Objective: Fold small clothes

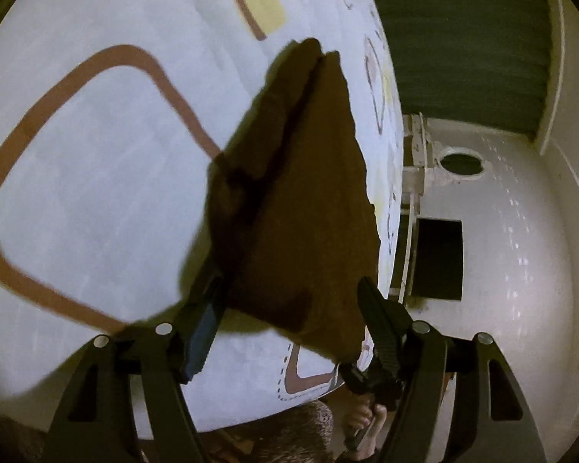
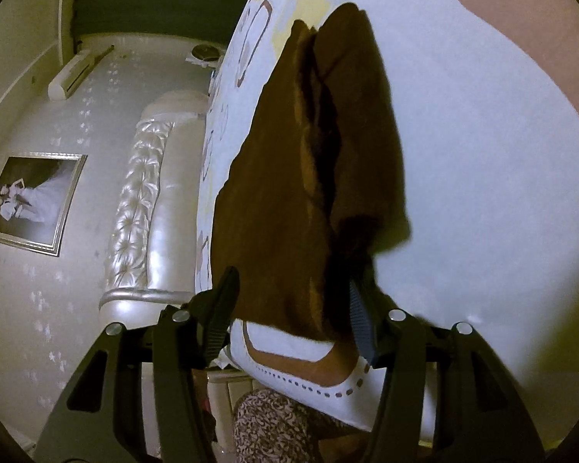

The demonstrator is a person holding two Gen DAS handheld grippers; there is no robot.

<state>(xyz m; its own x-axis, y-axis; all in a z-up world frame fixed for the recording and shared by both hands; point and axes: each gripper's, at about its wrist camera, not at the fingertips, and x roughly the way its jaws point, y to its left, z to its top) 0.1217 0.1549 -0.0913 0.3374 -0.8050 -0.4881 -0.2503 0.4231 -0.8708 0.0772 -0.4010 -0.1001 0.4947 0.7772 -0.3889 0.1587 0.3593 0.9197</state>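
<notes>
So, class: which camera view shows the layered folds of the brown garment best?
The right wrist view: the brown garment shows its overlapping layers and lighter fold edges along the middle. The left wrist view shows the same garment darker and blurred, with only one seam line visible.

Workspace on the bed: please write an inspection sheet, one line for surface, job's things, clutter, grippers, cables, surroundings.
Surface: bedsheet, pale with brown and yellow rounded shapes.
Job's things: one brown garment, folded, flat on the sheet near its edge.
Clutter: nothing seen.
Grippers: left gripper open, garment's near end between its jaws, pads not pressing; right gripper likewise open.
Cables: nothing seen.
Surroundings: tufted headboard, framed picture, patterned wall.
</notes>
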